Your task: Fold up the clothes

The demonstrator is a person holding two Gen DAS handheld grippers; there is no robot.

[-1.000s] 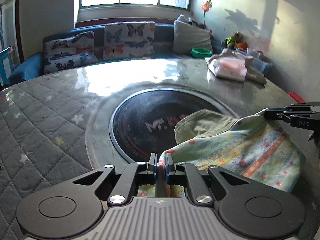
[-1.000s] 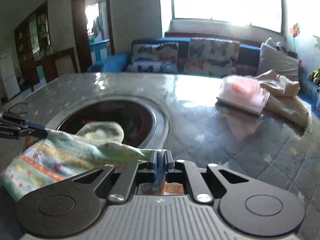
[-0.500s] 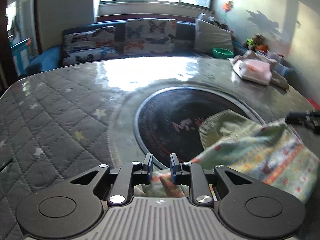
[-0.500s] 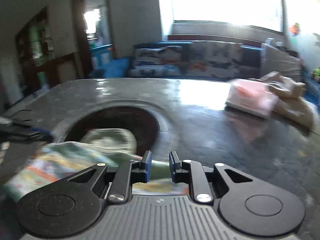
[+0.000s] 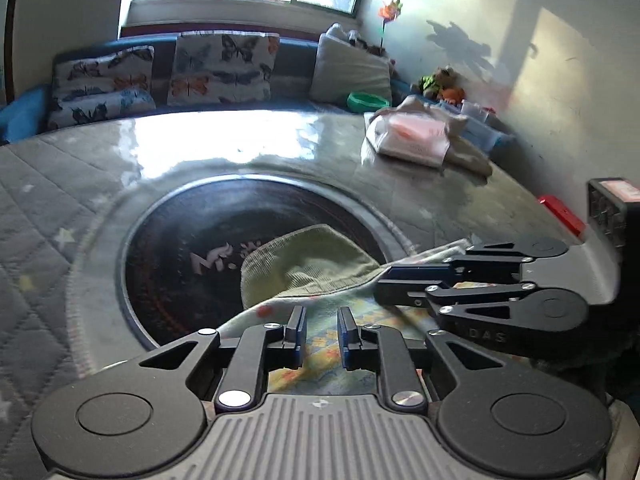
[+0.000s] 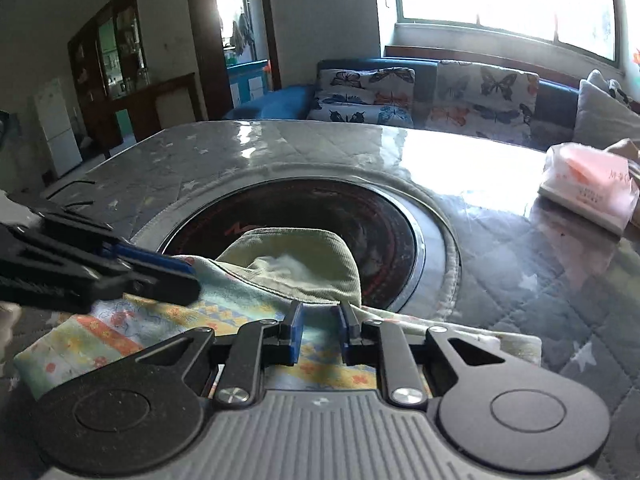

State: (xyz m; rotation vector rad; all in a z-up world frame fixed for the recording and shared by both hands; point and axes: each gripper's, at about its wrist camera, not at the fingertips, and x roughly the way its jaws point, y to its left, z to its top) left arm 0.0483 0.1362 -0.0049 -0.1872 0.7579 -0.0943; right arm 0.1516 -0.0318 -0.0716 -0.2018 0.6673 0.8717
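Both grippers, left (image 5: pixel 321 334) and right (image 6: pixel 320 330), are open and hold nothing. Just under them the garment (image 6: pixel 120 336) lies on the near side of the black disc (image 5: pixel 192 256), long axis running left-right.

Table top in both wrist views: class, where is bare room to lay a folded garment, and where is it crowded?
Free: the grey quilted star-print table cover, left of the round black inset. Also the glossy strip between the inset and the pink plastic-wrapped packet. Crowded: the near edge, where the floral patterned cloth and both grippers sit.
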